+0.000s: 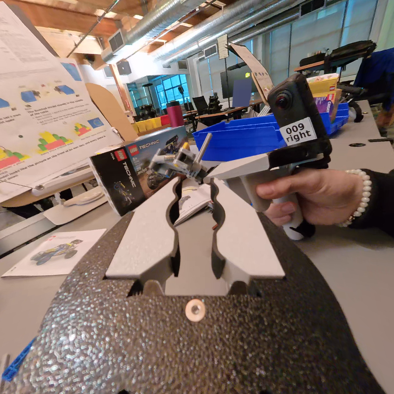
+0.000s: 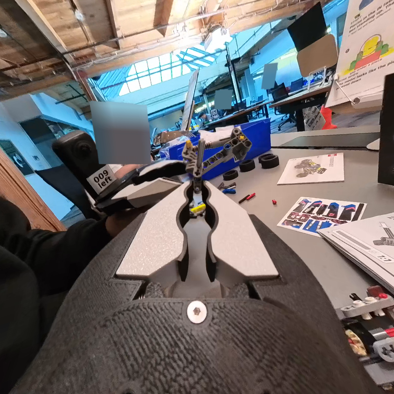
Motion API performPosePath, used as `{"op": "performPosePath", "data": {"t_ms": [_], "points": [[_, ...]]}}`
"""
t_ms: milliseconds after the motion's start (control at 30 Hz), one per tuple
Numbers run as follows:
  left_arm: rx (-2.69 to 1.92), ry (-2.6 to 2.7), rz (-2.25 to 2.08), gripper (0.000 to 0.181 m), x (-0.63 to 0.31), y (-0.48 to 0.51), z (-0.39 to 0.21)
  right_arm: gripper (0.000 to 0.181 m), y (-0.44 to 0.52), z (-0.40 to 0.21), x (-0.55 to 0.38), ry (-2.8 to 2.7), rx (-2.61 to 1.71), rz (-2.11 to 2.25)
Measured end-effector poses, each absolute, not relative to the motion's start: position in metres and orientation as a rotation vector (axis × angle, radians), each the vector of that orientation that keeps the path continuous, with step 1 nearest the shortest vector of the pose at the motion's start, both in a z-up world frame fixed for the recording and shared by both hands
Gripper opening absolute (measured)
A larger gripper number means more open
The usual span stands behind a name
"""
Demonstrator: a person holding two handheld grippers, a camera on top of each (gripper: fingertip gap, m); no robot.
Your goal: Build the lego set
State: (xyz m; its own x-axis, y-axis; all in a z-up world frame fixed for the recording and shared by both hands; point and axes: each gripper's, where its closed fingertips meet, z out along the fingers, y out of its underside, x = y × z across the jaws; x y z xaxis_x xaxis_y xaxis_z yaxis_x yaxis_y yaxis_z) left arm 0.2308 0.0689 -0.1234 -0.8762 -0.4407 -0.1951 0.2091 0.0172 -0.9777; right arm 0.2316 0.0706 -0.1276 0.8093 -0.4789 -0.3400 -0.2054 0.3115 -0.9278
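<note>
A small grey lego assembly [image 1: 179, 163] with a spring, a long grey axle and yellow pins hangs in the air between both grippers. My left gripper [image 1: 195, 181] has its fingertips around the assembly's lower end and grips it. My right gripper [image 1: 205, 174] comes in from the right, held by a hand. In the right wrist view my right gripper [image 2: 197, 184] is shut on the dark lower stub of the assembly [image 2: 215, 153]. The left gripper [image 2: 183, 172] meets it from the left. A yellow part [image 2: 198, 209] shows between my right fingers.
A black lego box [image 1: 119, 170], a blue bin [image 1: 238, 136] and a booklet [image 1: 55, 253] are on the grey table. Black tyres [image 2: 247, 165], loose pins [image 2: 247, 197], a sticker sheet [image 2: 319, 215], an open manual [image 2: 362, 245] and sorted parts [image 2: 373, 309] lie to the right. The tips of both grippers are at nearly the same place.
</note>
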Motion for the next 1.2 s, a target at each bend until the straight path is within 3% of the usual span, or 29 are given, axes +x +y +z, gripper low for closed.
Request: {"op": "performPosePath", "data": {"t_ms": [533, 1200], "points": [[-0.224, 1.956, -1.962, 0.007, 0.232, 0.072, -0.129, 0.005, 0.078, -0.137, 0.229, 0.641, -1.393, -0.247], [0.132, 1.725, -1.629, 0.005, 0.226, 0.074, -0.119, 0.006, 0.078, -0.127, 0.225, 0.500, -1.460, -0.548]]}}
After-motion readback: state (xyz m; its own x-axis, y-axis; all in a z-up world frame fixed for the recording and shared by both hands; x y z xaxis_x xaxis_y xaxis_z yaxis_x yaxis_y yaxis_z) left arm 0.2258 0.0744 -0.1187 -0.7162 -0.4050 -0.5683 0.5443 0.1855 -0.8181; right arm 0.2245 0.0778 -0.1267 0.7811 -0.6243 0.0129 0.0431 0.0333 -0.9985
